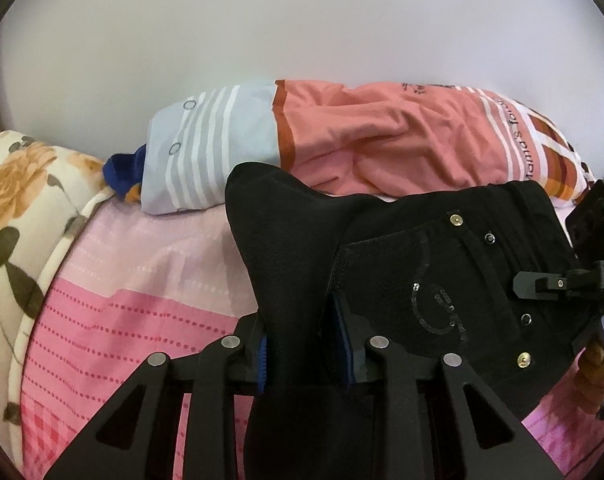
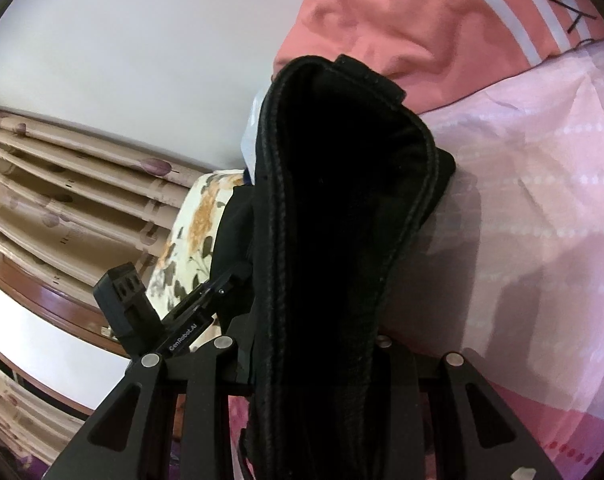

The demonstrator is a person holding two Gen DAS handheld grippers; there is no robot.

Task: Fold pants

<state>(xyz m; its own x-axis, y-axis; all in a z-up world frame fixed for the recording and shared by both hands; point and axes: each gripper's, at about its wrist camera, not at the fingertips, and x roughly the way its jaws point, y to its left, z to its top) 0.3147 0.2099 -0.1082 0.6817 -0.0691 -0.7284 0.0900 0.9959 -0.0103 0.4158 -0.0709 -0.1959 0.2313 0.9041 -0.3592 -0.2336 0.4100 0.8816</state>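
Black pants (image 1: 442,264) with a sequinned back pocket and metal rivets hang lifted above a pink bed sheet (image 1: 114,320). My left gripper (image 1: 306,344) is shut on a bunched fold of the pants near the crotch, blue pads pressing the cloth. My right gripper (image 2: 318,360) is shut on the pants' waistband (image 2: 342,208), which stands up in a thick stitched loop and hides its fingertips. The right gripper also shows in the left wrist view (image 1: 574,280) at the right edge, at the waistband. The left gripper also shows in the right wrist view (image 2: 198,312) at the left.
A rumpled salmon, grey-striped blanket (image 1: 342,140) lies along the white wall (image 1: 302,20) behind the pants. A floral pillow (image 1: 18,208) sits at the left. Beige curtains (image 2: 62,184) and a brown wooden frame (image 2: 42,292) show at the left of the right wrist view.
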